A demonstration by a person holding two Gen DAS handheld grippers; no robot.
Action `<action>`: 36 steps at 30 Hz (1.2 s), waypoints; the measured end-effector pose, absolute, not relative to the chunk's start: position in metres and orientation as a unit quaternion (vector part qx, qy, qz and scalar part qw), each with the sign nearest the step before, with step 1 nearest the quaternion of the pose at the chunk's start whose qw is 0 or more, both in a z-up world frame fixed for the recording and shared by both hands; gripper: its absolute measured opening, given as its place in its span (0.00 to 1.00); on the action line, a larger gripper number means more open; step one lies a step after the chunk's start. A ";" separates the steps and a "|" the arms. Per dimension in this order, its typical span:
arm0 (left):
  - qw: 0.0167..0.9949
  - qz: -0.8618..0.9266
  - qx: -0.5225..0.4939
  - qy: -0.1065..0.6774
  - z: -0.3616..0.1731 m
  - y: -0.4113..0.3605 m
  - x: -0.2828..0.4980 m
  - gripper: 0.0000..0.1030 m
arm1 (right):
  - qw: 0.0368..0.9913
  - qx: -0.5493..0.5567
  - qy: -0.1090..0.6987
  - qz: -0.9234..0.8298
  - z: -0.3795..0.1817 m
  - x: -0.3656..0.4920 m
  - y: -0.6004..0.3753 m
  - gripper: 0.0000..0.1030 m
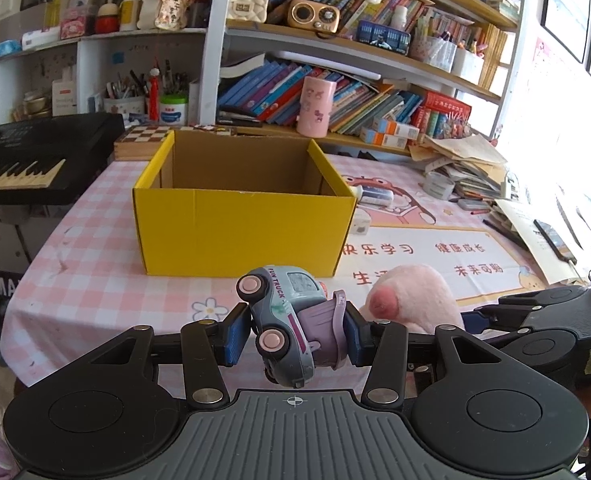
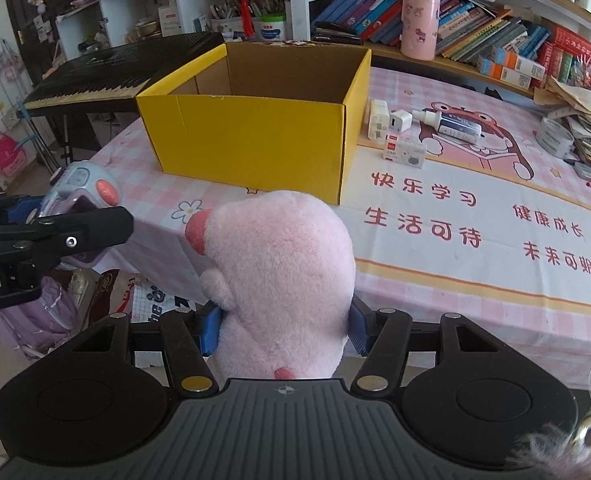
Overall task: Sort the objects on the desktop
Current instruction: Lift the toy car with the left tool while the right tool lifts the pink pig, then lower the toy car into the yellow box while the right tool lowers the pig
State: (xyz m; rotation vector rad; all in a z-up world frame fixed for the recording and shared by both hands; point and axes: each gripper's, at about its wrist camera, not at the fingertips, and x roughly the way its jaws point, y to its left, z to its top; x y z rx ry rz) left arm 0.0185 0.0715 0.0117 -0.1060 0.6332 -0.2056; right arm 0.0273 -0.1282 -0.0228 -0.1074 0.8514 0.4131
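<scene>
My left gripper [image 1: 293,334] is shut on a grey-blue toy truck [image 1: 283,316] with pink wheels, held on its side above the near table edge, in front of the open yellow box [image 1: 239,228]. My right gripper [image 2: 281,328] is shut on a pink plush pig [image 2: 279,272], held just right of the left gripper. The pig also shows in the left wrist view [image 1: 411,300]. The truck and left gripper show at the left of the right wrist view [image 2: 75,196]. The box [image 2: 255,140] looks empty inside.
White chargers [image 2: 387,120], a small white box [image 2: 403,152] and a spray bottle [image 2: 451,124] lie right of the yellow box on the pink checked table mat. A tape roll [image 2: 553,136] and paper stacks sit at far right. A keyboard [image 1: 19,164] stands left; bookshelves behind.
</scene>
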 end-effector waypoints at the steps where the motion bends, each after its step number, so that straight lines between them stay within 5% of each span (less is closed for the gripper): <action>1: 0.944 -0.099 -0.054 0.311 0.011 0.072 0.020 0.45 | 0.889 -0.054 0.409 0.201 -0.022 0.028 -0.128 0.55; 36: 0.971 0.042 0.013 0.235 0.047 0.074 0.184 0.41 | 0.916 -0.076 0.259 0.298 0.054 0.215 -0.087 0.55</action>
